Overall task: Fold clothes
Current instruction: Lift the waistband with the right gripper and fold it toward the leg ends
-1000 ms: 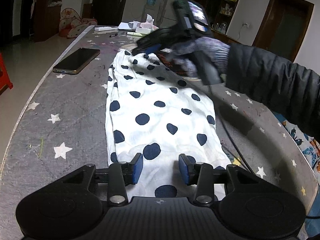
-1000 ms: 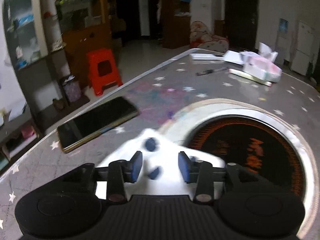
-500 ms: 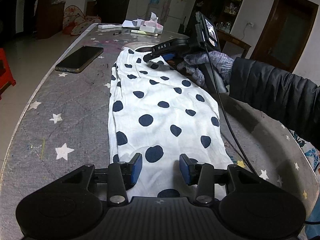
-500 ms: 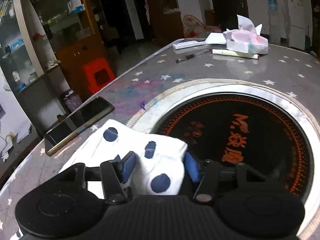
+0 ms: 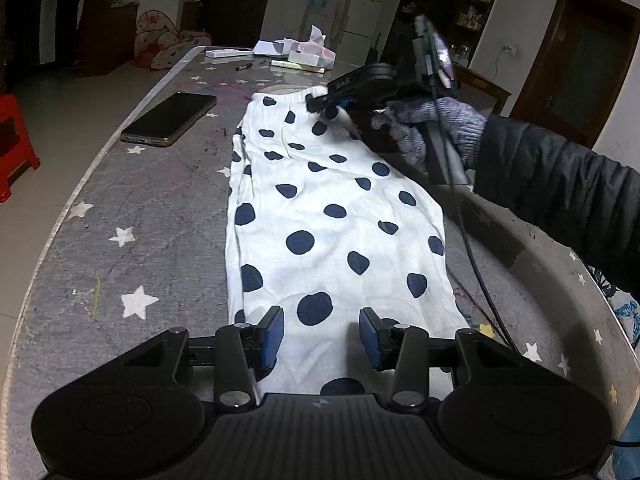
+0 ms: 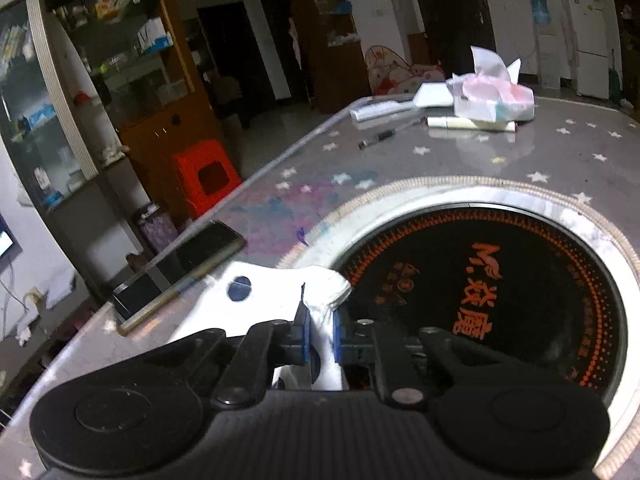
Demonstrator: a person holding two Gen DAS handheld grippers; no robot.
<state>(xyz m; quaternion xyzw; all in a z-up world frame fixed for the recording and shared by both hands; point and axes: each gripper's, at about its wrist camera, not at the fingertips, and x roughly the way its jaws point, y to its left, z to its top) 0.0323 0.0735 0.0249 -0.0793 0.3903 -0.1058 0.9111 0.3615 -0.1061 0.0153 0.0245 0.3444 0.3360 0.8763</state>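
A white garment with dark blue dots [image 5: 332, 220] lies stretched lengthwise on the grey star-patterned table [image 5: 120, 200]. My left gripper [image 5: 322, 336] hovers open over its near end, blue pads apart with cloth showing between them. At the far end, a gloved hand [image 5: 432, 128] holds my right gripper [image 5: 320, 104]. In the right wrist view the right gripper [image 6: 319, 330] has its jaws closing, and both pads pinch a bunched corner of the garment [image 6: 276, 288] at its elastic waistband.
A dark phone [image 5: 170, 118] lies left of the garment near the table edge. A round black cooktop [image 6: 480, 292] is set into the table beside the pinched corner. A tissue pack [image 6: 492, 100], a pen [image 6: 390, 134] and papers sit at the far end. A cable [image 5: 476, 264] trails along the right.
The right gripper's jaws went from open around the far corner of the garment to pinched on it, bunching the cloth. The left gripper stayed where it was, still open.
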